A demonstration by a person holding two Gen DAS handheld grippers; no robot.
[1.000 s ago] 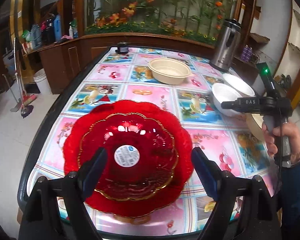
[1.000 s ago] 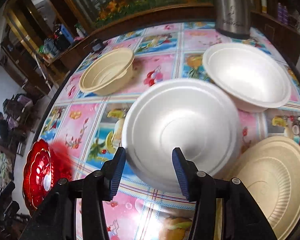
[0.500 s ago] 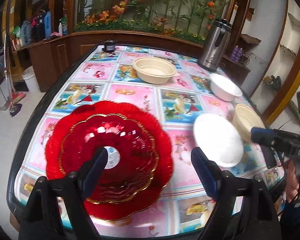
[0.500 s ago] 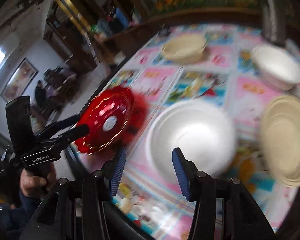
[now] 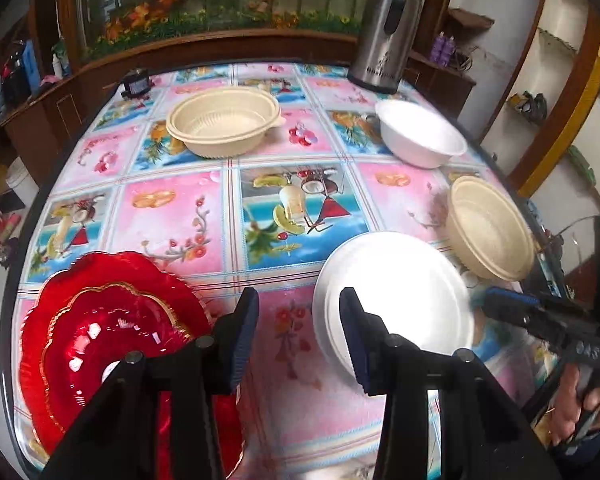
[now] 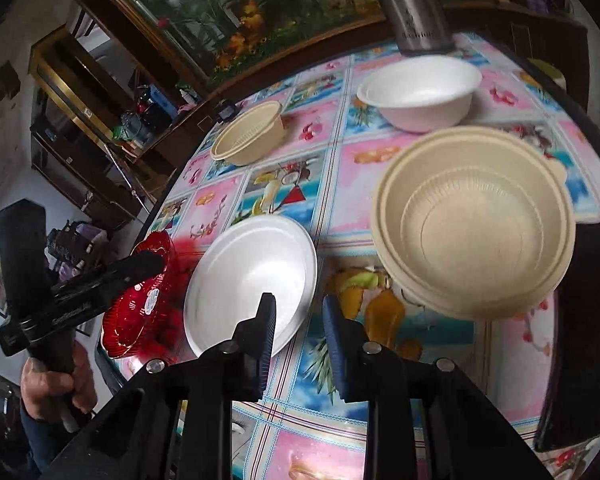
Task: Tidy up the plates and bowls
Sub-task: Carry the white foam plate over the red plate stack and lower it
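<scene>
Left tongs [image 5: 296,326]: withdrawn from stacked red scalloped glass plates [image 5: 112,344], closing, nothing between. Right tongs [image 6: 298,320]: off white foam plate [image 6: 252,280], closing empty. Plates judged released on surface [image 5: 228,208]; bowls unsorted.

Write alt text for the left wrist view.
The left gripper, jaws closing on nothing, hangs over a flowered tablecloth between stacked red plates and a white plate. Beyond lie two beige bowls, a white bowl and a steel kettle.
</scene>
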